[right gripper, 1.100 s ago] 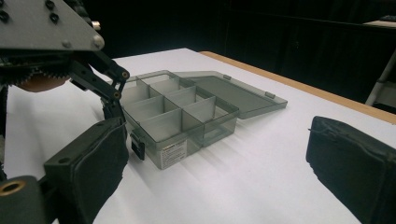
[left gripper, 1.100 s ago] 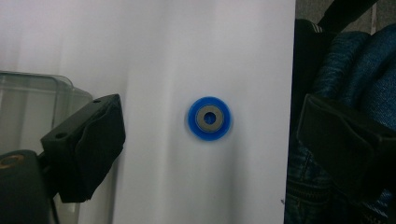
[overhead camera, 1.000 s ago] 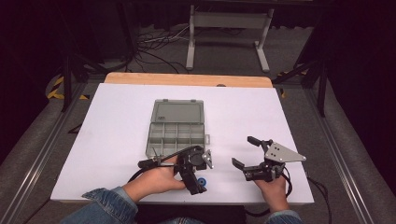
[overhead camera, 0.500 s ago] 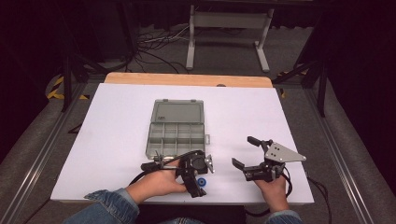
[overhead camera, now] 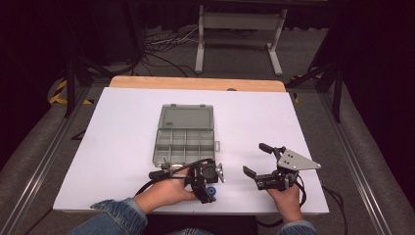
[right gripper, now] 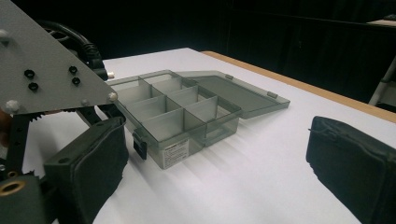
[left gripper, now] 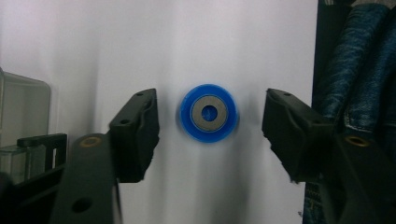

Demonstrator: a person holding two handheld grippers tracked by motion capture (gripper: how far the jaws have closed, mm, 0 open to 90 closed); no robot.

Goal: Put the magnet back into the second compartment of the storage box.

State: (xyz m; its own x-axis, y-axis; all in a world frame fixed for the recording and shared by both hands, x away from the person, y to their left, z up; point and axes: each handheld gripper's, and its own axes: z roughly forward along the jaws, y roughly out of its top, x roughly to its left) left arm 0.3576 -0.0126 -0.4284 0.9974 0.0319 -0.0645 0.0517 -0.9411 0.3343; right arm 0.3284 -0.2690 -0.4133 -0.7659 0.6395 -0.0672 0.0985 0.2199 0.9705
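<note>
The left claw (overhead camera: 211,192) was low over the white desk (overhead camera: 122,142), near the front edge, held by a hand (overhead camera: 164,195) in a blue denim sleeve (overhead camera: 115,213). Its two black jaws stood wide apart, with rough, soft-looking pads, and they held nothing. A small round ring (left gripper: 208,113) lay flat on the desk between them, touching neither jaw. The ring was bright blue plastic with a grey metal middle and a little hole in the centre. In the high view the ring (overhead camera: 211,191) showed as a blue dot right under that claw.

Just behind the left claw sat a box (overhead camera: 186,134) of smoky grey see-through plastic. It was a flat rectangle, and its lid lay open and flat on the far side. Thin walls split the inside into small square cells. A small latch stuck out from its front wall, and a label showed through that wall in the right gripper view.

The right claw (overhead camera: 258,160) was well apart from the box, near the front right of the desk. Its black padded jaws were wide open too and held nothing. A flat grey three-cornered metal plate (overhead camera: 294,160) sat on top of it.
</note>
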